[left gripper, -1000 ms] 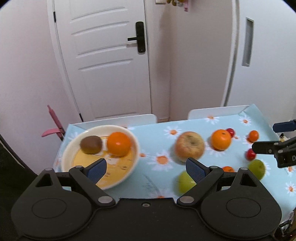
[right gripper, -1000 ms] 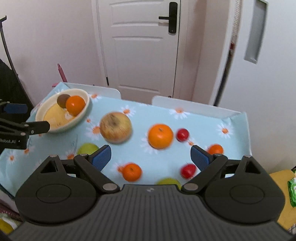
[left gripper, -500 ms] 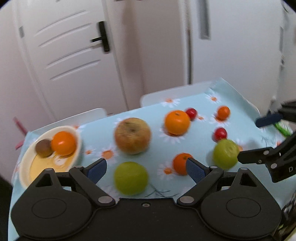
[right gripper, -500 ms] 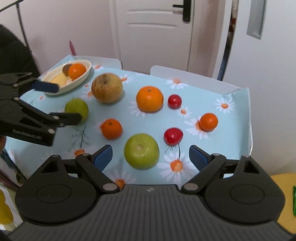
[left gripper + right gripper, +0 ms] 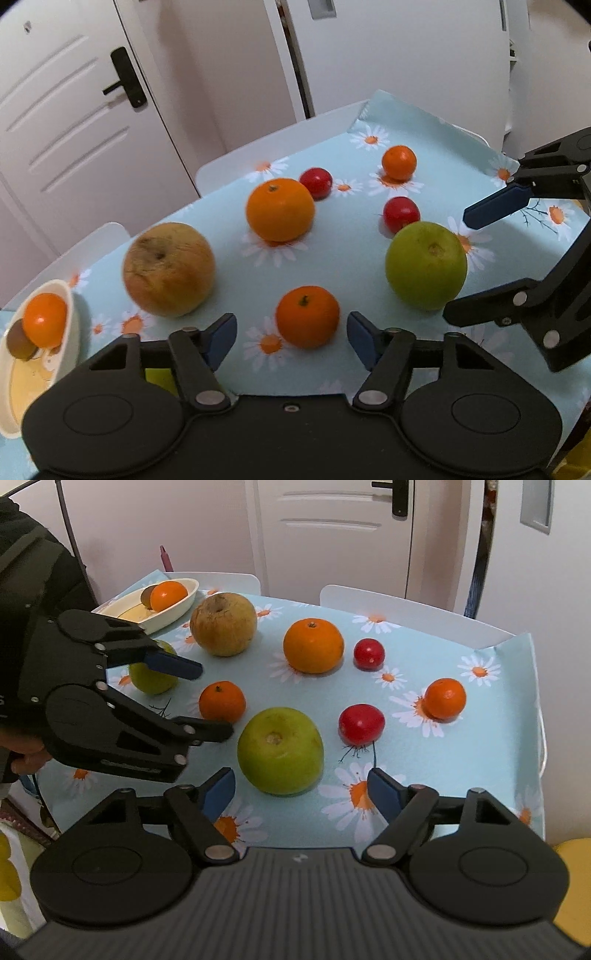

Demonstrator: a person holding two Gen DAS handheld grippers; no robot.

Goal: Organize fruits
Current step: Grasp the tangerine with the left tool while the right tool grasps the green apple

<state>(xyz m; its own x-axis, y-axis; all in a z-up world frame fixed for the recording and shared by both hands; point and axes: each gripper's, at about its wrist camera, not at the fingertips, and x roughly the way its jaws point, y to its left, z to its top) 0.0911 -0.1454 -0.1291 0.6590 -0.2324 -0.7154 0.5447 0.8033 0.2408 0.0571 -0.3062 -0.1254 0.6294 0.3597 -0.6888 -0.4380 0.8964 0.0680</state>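
The left gripper's (image 5: 291, 334) fingers (image 5: 221, 334) have just been narrowing and now stand part-open on either side of a small mandarin (image 5: 307, 316), not yet pressing it. A second ago this gripper was aimed at the bowl (image 5: 186, 599) (which already holds an orange and a kiwi); since then it has swung over and down to the loose fruit. The right gripper (image 5: 301, 788) has dropped too, its wide jaws also closing a little around the green apple (image 5: 280, 750), which rests on the daisy cloth (image 5: 461, 760) between them, untouched. Both hands look set to grasp, so two more fruits should reach the bowl soon.
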